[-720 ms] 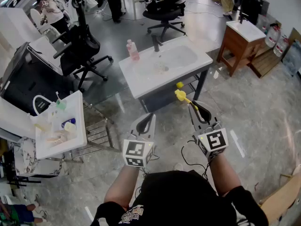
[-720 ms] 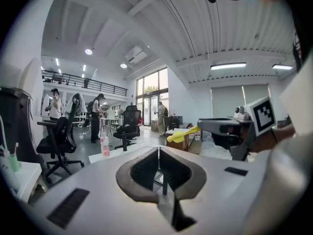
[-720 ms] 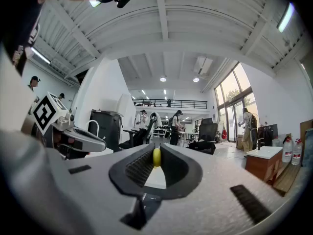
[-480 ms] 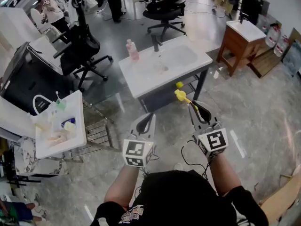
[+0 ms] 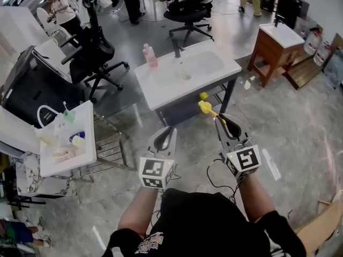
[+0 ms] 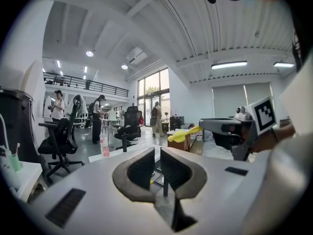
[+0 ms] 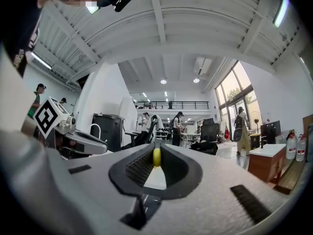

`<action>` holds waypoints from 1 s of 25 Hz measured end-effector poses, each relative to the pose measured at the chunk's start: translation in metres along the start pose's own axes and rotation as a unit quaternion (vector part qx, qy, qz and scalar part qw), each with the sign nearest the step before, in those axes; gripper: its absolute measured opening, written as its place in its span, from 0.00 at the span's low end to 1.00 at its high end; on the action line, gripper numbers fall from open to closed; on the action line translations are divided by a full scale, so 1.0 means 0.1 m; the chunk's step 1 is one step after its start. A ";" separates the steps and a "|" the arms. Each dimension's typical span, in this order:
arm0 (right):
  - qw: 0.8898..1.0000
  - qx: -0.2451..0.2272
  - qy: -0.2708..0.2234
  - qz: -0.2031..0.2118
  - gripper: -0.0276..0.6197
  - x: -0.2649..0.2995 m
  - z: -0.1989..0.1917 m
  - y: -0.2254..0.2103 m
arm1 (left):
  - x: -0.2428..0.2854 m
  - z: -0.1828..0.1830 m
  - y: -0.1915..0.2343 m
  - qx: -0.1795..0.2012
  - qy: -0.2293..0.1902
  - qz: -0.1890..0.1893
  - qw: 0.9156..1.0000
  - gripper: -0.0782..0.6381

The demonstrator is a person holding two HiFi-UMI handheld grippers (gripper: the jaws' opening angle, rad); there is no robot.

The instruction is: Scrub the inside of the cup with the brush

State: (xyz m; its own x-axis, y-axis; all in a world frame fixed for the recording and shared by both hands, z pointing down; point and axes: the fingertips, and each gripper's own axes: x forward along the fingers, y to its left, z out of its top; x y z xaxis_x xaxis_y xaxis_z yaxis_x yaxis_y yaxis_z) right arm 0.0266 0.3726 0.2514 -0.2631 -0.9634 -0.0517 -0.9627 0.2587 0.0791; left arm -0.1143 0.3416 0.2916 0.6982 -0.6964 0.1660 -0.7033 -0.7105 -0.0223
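**Ana:** Yellow plastic brush (image 5: 205, 107), where is it?

**Ben:** In the right gripper (image 5: 218, 120). The jaws are clamped on its handle. In the right gripper view a yellow bit shows pinched between the ribbed pads (image 7: 139, 166). The rest sticks out forward past the tips.

**Ana:** And the left gripper (image 5: 166, 131)?

**Ben:** Its jaws are closed together with nothing between them. It is held beside the right one, apart from the brush.

**Ana:** Any cup?

**Ben:** Possibly. A small pale thing (image 5: 185, 77) lies in the basin of the white washstand surface (image 5: 161, 92), near the dark tap (image 5: 177, 48) and the pink bottle (image 5: 150, 57), but it is too small to name. Both grippers hang over the stone floor (image 5: 289, 127), short of that surface, and the brush points toward it.
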 end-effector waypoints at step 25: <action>1.000 0.007 0.017 0.007 0.10 0.66 -0.22 -0.40 | 0.74 -0.14 0.41 0.003 0.008 0.002 1.000 0.36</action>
State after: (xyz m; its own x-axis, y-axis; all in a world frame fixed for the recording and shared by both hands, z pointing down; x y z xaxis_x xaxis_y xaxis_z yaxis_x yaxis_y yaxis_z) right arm 0.0494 0.2966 0.2663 -0.2754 -0.9612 -0.0160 -0.9595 0.2738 0.0666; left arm -0.0931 0.2623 0.3169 0.6932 -0.6977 0.1809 -0.7053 -0.7083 -0.0292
